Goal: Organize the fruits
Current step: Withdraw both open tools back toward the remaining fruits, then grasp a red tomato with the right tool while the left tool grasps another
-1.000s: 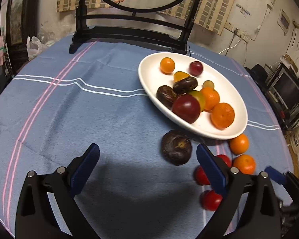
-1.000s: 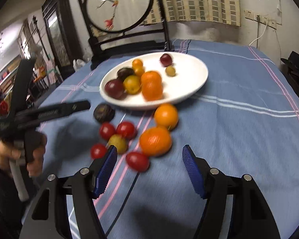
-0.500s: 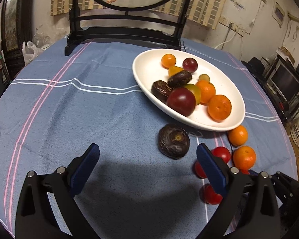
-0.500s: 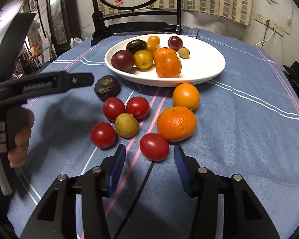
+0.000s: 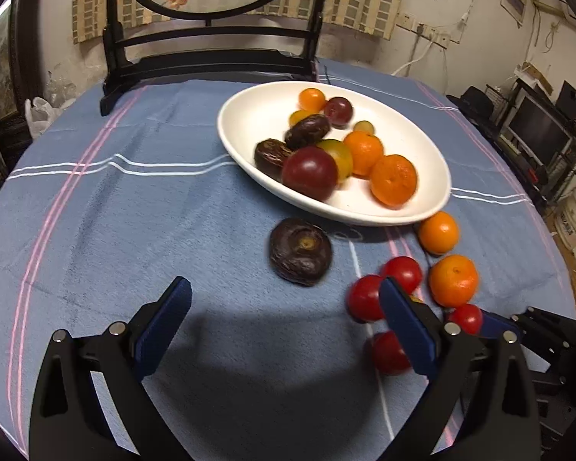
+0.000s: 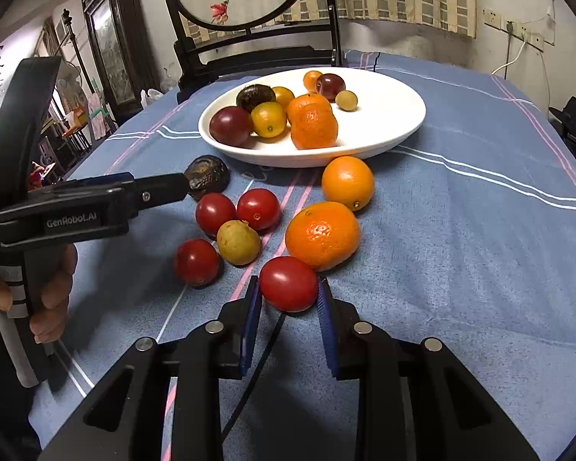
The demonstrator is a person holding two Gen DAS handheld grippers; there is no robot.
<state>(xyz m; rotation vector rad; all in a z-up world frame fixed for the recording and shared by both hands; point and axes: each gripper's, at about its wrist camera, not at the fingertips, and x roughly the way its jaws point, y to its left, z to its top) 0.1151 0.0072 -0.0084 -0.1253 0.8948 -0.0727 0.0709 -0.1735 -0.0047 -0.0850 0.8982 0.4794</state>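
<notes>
A white oval plate (image 6: 399,123) (image 5: 245,115) holds several fruits. Loose on the blue cloth lie red tomatoes, two oranges (image 6: 347,182) (image 6: 322,235), a yellow-green fruit (image 6: 238,242) and a dark wrinkled fruit (image 5: 300,251) (image 6: 206,174). My right gripper (image 6: 288,299) has its blue pads on both sides of the nearest red tomato (image 6: 288,283), closed on it at the cloth. My left gripper (image 5: 284,307) is wide open and empty, just short of the dark wrinkled fruit; it also shows in the right wrist view (image 6: 96,199).
A black wooden stand with a round painted screen (image 5: 211,57) stands at the table's far edge behind the plate. Shelves with electronics (image 5: 537,134) stand off the table to the right. A dark cabinet (image 6: 107,46) stands at the left.
My right gripper moved forward and narrowed its jaws around the nearest red tomato. My left gripper came a little closer to the dark wrinkled fruit and stayed open.
</notes>
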